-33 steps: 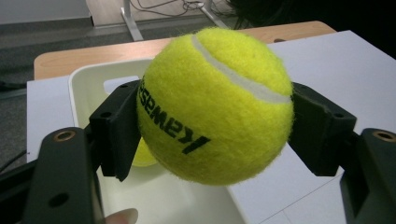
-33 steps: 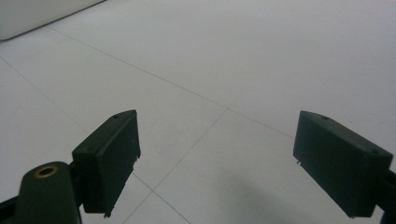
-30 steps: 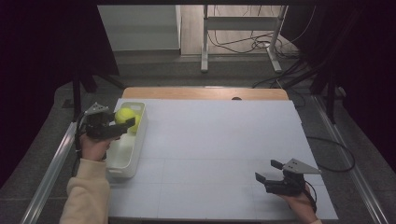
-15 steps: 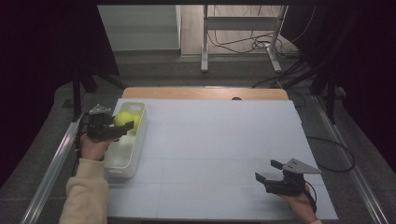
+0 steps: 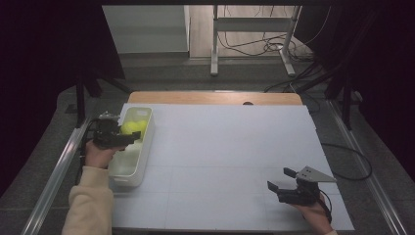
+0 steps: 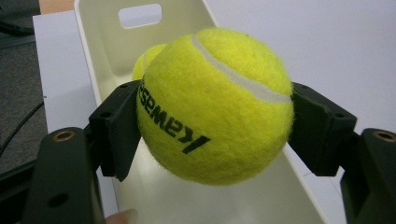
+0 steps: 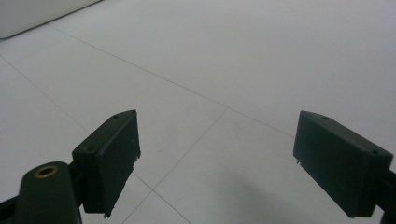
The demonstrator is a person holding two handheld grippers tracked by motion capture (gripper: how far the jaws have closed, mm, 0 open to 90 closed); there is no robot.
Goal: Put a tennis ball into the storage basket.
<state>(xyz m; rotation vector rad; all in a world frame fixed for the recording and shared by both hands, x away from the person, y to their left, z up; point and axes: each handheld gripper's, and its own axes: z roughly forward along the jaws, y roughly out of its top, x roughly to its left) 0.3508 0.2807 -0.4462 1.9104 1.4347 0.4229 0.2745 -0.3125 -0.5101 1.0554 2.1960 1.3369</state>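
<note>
A yellow tennis ball [image 6: 215, 105] with black lettering is clamped between the pads of my left gripper [image 6: 215, 116], which is shut on it. In the high view this gripper [image 5: 128, 137] holds the ball [image 5: 128, 128] over the far half of a white oblong bin [image 5: 128, 169] at the table's left edge. A second tennis ball [image 6: 144, 63] lies in the bin behind the held one, toward the end with the handle slot. My right gripper [image 5: 280, 179] rests low at the near right of the table, its jaws wide open over bare white surface [image 7: 219, 158].
A white sheet [image 5: 220, 147] with faint grid lines covers the table, and a wooden strip [image 5: 210, 97] shows at its far edge. A metal rail [image 5: 58, 166] runs along the left side. A stand's legs and cables [image 5: 254, 46] lie on the floor beyond.
The left gripper with the ball has drifted slightly toward the near side over the bin. The right gripper has not moved.
</note>
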